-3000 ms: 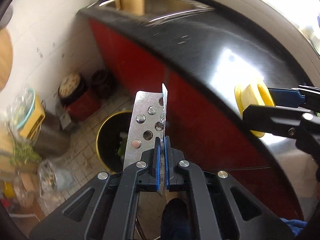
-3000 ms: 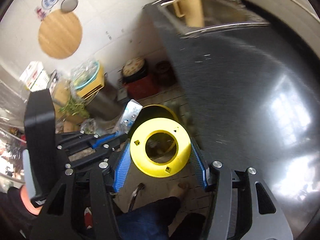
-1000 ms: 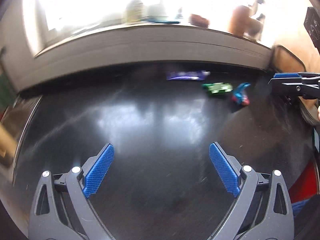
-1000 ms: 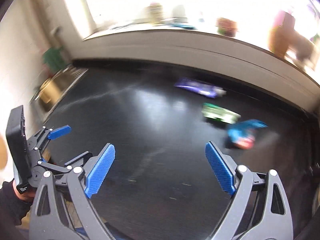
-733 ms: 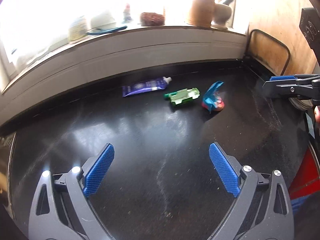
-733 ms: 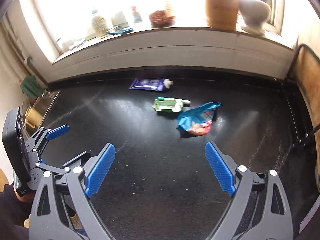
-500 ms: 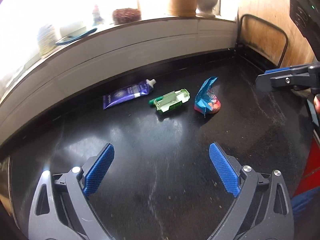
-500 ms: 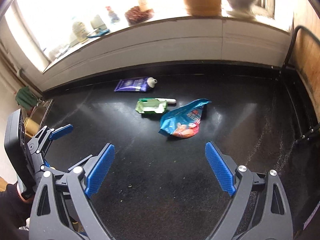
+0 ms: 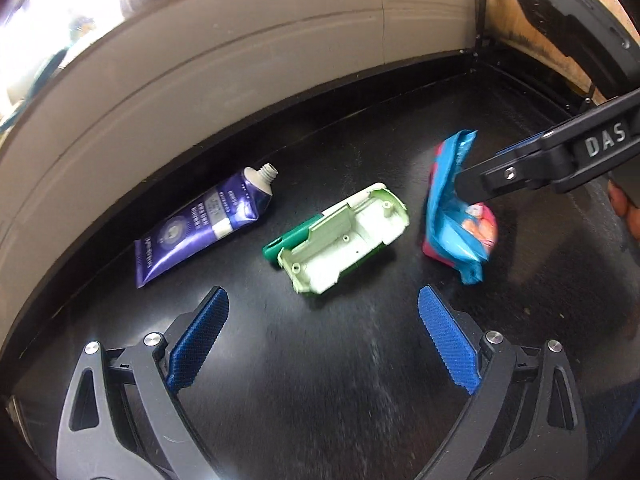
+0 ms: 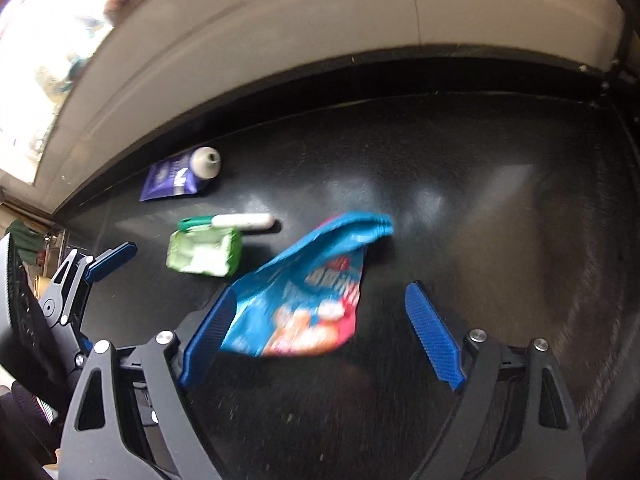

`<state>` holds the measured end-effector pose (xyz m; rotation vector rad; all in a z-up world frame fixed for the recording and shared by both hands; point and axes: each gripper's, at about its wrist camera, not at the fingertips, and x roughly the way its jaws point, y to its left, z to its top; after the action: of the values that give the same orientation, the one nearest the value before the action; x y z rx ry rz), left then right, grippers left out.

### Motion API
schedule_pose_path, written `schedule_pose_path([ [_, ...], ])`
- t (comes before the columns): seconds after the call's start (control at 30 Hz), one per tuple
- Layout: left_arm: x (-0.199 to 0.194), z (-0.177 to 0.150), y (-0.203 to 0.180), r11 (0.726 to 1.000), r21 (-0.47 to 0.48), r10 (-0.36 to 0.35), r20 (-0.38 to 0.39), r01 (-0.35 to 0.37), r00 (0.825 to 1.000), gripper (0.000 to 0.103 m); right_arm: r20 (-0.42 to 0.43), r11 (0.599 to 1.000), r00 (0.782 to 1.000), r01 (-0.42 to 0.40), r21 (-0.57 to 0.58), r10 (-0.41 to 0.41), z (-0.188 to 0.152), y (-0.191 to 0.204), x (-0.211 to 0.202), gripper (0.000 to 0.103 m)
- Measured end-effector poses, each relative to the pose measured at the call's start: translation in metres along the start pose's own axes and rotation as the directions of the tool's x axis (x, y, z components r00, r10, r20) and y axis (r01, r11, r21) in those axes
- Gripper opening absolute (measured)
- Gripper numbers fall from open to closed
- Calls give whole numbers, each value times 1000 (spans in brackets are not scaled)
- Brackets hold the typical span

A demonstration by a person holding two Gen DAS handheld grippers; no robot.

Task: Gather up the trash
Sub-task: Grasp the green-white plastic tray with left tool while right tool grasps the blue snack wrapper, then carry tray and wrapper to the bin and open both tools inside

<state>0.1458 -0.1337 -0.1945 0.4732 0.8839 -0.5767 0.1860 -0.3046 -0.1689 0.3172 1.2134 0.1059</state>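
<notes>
Three pieces of trash lie on the black counter (image 9: pixel 320 380). A purple tube (image 9: pixel 204 224) with no cap is at the left, a green and white plastic shell (image 9: pixel 340 236) in the middle, a crumpled blue and pink snack wrapper (image 9: pixel 456 216) at the right. My left gripper (image 9: pixel 320 340) is open and empty, just short of the plastic shell. My right gripper (image 10: pixel 320 332) is open, with the wrapper (image 10: pixel 304 300) lying between its fingers, against the left pad (image 10: pixel 208 332). The tube (image 10: pixel 180 176) and shell (image 10: pixel 204 252) lie beyond it to the left.
A pale tiled backsplash (image 9: pixel 240 60) rises behind the counter, with a bright window sill above. A black metal rack (image 9: pixel 484 8) and a wooden board stand at the far right end. The left gripper also shows at the right wrist view's left edge (image 10: pixel 100 264).
Both grippers dropped their earlier items, swung from the bin to the counter, and have moved in close to the trash. The right gripper now straddles the wrapper. Both stay open.
</notes>
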Motion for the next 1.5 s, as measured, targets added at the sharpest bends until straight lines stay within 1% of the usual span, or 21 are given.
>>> schedule_pose_path([
  [0.03,5,2,1,1000,-1,-3,-2,3,1000,93,-8,1000,1000,-1,-3,1,3,0,5,77],
  [0.13,17,6,4,1000,-1,-14,-11,14,1000,93,-22,1000,1000,0,-22,0,11,-2,16,73],
  [0.2,26,10,5,1000,4,-21,-18,21,1000,93,-11,999,1000,8,-54,-9,15,0,17,67],
  [0.23,28,11,5,1000,8,-26,-20,26,999,93,-9,997,1000,11,-74,-11,17,2,18,52],
  [0.27,31,13,5,999,14,-34,-20,34,999,93,-13,996,1000,2,-85,-3,17,2,17,33],
  [0.3,33,14,5,999,22,-39,-20,40,999,93,-21,996,1000,-11,-90,9,18,1,18,33],
  [0.37,34,17,5,998,35,-54,-16,55,998,93,-20,995,999,-43,-93,42,20,-2,16,22],
  [0.43,36,19,3,996,40,-77,-15,78,997,91,-5,993,999,-48,-103,48,23,-4,10,20],
  [0.5,36,20,-1,994,49,-100,-24,101,995,82,4,993,998,-56,-104,57,26,-7,3,16],
  [0.57,34,19,-5,990,54,-128,-40,130,991,66,10,992,998,-60,-109,61,28,-9,-3,15],
  [0.63,31,19,-12,989,46,-141,-52,143,989,59,18,991,998,-59,-118,62,29,-11,-11,13],
  [0.67,28,17,-13,989,42,-142,-53,144,989,50,22,991,998,-56,-122,59,29,-12,-13,12],
  [0.73,23,14,-14,989,24,-144,-56,146,988,42,28,990,998,-53,-134,58,28,-13,-17,10],
  [0.77,21,13,-14,989,1,-151,-55,151,987,40,29,989,998,-55,-136,59,28,-15,-20,10],
  [0.83,17,10,-14,987,-29,-158,-60,157,986,37,27,989,998,-55,-140,59,28,-16,-23,9],
  [0.93,7,9,-17,988,-63,-148,-60,144,987,37,33,988,998,-45,-151,50,26,-14,-27,9],
  [1.03,-7,7,-14,983,-119,-144,-56,137,988,36,46,986,998,-42,-161,50,23,-9,-35,9],
  [1.23,-47,-7,-7,975,-211,-73,-30,65,997,36,74,979,995,-50,-197,66,7,8,-55,9],
  [1.33,-73,-20,0,961,-275,-30,-28,21,999,36,80,972,994,-58,-228,78,-5,20,-66,9],
  [1.5,-118,-56,14,921,-386,38,-31,-47,999,36,73,949,992,-80,-306,107,-32,54,-81,9],
])
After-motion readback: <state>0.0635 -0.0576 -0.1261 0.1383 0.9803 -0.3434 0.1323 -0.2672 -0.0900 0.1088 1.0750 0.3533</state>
